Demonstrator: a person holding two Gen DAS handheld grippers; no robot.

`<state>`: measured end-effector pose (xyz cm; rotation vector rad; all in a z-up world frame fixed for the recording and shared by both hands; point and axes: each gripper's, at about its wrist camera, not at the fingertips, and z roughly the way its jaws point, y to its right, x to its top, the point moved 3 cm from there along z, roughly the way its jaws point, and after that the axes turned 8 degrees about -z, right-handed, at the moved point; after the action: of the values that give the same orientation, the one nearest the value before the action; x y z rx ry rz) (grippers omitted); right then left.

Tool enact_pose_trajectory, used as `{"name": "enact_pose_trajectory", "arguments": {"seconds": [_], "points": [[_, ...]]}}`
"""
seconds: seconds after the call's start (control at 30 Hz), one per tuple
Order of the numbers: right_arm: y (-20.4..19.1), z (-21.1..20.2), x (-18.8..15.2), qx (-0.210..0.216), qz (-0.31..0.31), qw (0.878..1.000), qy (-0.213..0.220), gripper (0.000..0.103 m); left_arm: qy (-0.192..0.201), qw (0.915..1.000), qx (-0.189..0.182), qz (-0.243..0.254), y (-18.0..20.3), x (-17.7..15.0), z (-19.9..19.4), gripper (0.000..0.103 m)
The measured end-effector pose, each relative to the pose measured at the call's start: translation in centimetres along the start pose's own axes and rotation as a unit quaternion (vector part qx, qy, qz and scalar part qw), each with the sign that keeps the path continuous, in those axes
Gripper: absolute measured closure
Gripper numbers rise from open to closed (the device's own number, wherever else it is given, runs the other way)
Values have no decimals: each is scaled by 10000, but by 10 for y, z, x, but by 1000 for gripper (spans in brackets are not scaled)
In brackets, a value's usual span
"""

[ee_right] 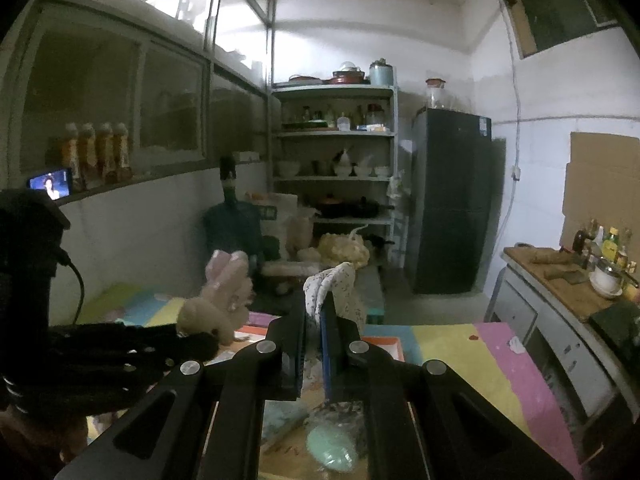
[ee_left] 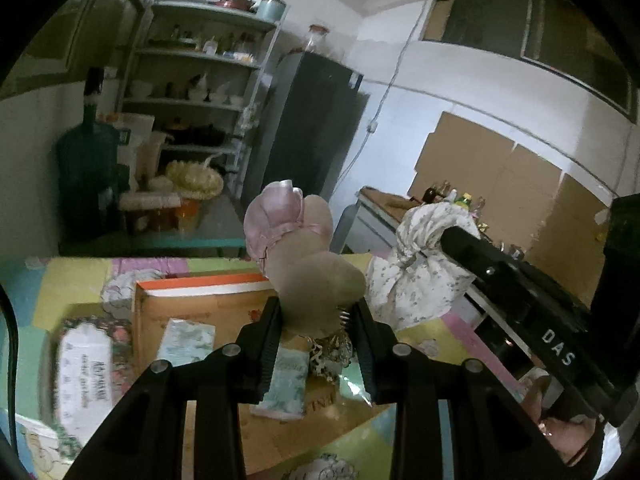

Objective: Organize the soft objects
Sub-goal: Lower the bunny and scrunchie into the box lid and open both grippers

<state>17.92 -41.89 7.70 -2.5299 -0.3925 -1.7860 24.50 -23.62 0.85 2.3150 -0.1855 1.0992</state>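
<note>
Above colourful mat [ee_left: 72,280], plush rabbit [ee_left: 304,256] stands ears-up in left tongs [ee_left: 318,320].

dim room | glare upper left, right view | motion blur | fisheye-warped black corners

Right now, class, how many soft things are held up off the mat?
2: a plush rabbit in the left gripper, a floral cloth in the right gripper. Others may be hidden.

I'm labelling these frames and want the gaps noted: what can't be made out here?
- Plush rabbit, left wrist view: face blurred; lower body hidden between the left claw.
- Floral cloth, right wrist view: lower part hidden by the right claw.
- Cardboard box contents: labels unreadable, blurred.
</note>
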Motion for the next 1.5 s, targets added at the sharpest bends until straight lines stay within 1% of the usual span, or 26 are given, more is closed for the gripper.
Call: {"name": "enact_pose_trajectory", "arguments": {"seconds": [0.17,0.47,0.7,0.93,1.17,1.5], "points": [[16,28,-5,65,86,9998,-144,97,-243,9992,161,-262,-5,2,36,68],[31,77,-22,328,261,9983,-409,97,-458,9972,454,-381,-14,3,70,68],[37,104,-30,452,360,9966,-584,97,-548,9953,708,-359,-17,5,89,68],[38,127,-39,562,501,9941,-780,97,-774,9924,876,-391,-25,0,107,68],[42,148,-56,693,679,9888,-1132,97,-1035,9892,954,-405,-31,-9,121,68],[48,161,-76,601,843,9820,-1580,96,-1250,9863,1018,-355,-32,-20,132,68]]}}
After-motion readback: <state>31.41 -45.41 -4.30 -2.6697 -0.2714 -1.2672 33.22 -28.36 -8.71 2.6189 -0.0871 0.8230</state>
